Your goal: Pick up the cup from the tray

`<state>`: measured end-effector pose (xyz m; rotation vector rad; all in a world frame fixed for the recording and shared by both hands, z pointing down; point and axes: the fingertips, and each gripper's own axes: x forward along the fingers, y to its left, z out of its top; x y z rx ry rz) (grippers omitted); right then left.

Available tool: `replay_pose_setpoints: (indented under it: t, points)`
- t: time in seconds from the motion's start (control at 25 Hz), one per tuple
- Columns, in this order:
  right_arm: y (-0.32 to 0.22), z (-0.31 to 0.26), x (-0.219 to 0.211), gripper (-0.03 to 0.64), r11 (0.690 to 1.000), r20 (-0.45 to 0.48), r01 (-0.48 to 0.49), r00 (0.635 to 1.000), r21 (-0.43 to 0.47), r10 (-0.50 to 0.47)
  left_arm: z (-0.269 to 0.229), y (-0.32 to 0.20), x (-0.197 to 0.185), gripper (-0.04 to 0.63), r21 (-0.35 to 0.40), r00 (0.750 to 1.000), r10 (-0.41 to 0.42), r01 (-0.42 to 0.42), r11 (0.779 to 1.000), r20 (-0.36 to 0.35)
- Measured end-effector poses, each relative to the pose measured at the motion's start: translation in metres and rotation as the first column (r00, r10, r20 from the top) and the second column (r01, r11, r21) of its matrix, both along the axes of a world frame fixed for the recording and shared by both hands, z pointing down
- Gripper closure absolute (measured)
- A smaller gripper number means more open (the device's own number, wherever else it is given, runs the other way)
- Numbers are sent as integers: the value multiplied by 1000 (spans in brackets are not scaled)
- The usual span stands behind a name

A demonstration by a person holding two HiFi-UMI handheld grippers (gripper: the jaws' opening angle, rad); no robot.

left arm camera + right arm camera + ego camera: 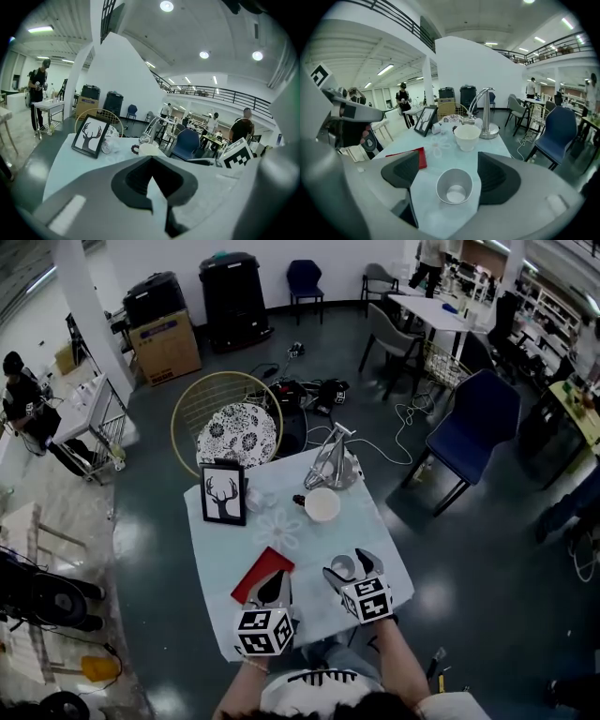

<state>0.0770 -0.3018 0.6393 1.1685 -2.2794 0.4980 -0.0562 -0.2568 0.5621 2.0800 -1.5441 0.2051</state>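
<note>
the cup (454, 186) stands mouth-up on the table (220, 549), off the red tray (412, 156), just right of it. the r gripper (449, 174) straddles it, jaws apart, pads (401, 172) either side, no clear contact. to grab well, prob. centre the cup btwn pads, close evenly on its wall, lift straight. r gripper points fwd and down. l gripper (152, 180) is at the tray's near edge, jaws together, nothing btwn.

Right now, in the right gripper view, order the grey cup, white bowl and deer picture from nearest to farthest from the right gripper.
1. grey cup, between the open jaws.
2. white bowl, straight ahead, mid-table.
3. deer picture, far end, left.
</note>
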Motion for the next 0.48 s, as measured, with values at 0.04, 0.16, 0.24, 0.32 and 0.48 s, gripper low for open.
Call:
replay_pose_setpoints:
  t: [0.04, 0.16, 0.24, 0.32, 0.48]
  points:
    - [0, -7, 1, 209, 1000, 18, -8, 1000, 18, 7, -2, 1, 0, 594, 4, 1000, -2, 2, 1000, 1]
    - [0, -30, 1, 235, 997, 101, -46, 994, 54, 41, -10, 5, 1, 594, 20, 1000, -14, 13, 1000, 14]
    - [1, -41, -1, 287, 996, 114, -55, 992, 75, 46, -17, 5, 0, 594, 42, 1000, -17, 17, 999, 10]
    - [5, -48, -8, 360, 996, 127, -38, 991, 86, 27, -23, 5, -2, 594, 57, 1000, -23, 23, 998, 2]
    - [10, -51, -21, 445, 998, 186, -16, 983, 59, 5, -28, 6, -4, 594, 75, 1000, -28, 28, 997, -1]
